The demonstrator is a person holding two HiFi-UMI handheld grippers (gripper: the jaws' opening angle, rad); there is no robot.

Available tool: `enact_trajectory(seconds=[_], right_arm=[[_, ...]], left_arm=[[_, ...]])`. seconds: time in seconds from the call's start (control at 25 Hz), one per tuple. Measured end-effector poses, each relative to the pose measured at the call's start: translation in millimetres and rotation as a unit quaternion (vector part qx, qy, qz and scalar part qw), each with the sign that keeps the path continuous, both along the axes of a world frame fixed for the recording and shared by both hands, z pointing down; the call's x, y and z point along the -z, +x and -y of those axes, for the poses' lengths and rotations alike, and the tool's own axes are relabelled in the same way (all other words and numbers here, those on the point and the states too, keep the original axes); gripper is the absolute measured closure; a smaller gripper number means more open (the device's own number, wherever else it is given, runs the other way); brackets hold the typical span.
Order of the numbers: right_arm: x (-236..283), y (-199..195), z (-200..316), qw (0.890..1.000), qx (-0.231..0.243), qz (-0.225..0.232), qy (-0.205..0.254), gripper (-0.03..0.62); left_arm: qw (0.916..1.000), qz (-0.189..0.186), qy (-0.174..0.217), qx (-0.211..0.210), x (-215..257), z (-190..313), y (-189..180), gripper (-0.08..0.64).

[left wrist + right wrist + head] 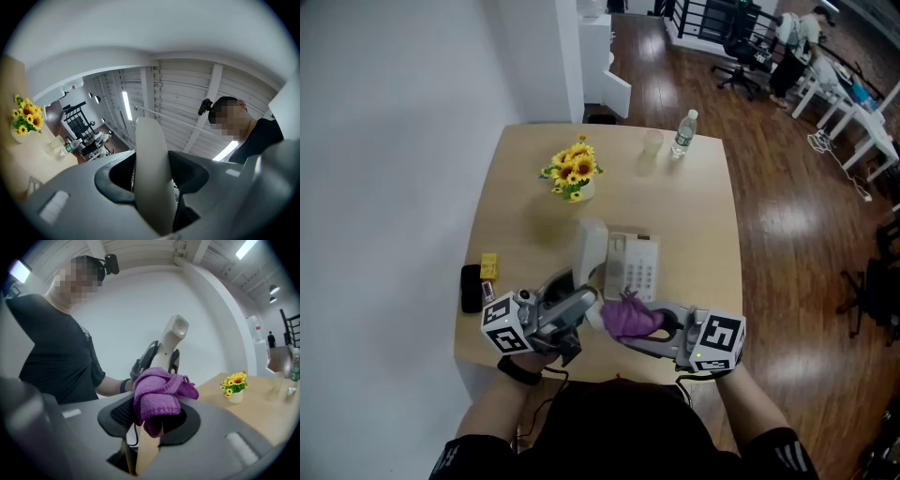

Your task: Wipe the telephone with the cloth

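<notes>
**Handset lifted, cloth right beside it**

Head view over a wooden table (703, 234). L gripper (584, 304) is clamped on the cream handset (591, 246), which is lifted off the telephone base (634, 265). The handset's long axis rises near upright out of the jaws. R gripper (645, 324) is closed on a bunched purple cloth (630, 317), just right of the handset's lower end, w/ the handset straight ahead of its jaws. R gripper looks best placed to wipe. Count: 1 handset, 1 base, 1 cloth, 2 grippers.

I could read no word, number or brand anywhere: the keypad figures on the telephone (633, 265) were too small to make out, and the label on the bottle (682, 134) was only a blur.
</notes>
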State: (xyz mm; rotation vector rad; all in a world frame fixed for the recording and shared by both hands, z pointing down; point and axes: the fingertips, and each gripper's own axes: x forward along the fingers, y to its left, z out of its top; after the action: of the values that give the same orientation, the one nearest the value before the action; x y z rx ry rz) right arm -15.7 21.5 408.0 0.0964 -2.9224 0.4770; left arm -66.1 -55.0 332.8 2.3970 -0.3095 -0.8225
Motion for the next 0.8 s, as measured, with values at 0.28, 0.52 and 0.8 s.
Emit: enact_trajectory(seconds=[0.28, 0.52, 0.8], right_arm=[[3.4, 6.4, -15.1, 0.996, 0.047, 0.062, -0.042, 0.459], [-83.7, 37.9, 90.4, 0.987, -0.141, -0.065, -0.048, 0.457], [-197.5, 30.3, 186.0, 0.935, -0.16, -0.311, 0.063, 0.457]], left_arm=[[0.9991, 0.027, -0.026, 0.02, -22.3, 12.0, -2.9, 0.354], [0.9863, 0.131, -0.089, 0.047, -79.6, 25.4, -5.4, 0.354], [0.956, 0.234, -0.154, 0.087, -148.3, 28.6, -12.3, 0.354]])
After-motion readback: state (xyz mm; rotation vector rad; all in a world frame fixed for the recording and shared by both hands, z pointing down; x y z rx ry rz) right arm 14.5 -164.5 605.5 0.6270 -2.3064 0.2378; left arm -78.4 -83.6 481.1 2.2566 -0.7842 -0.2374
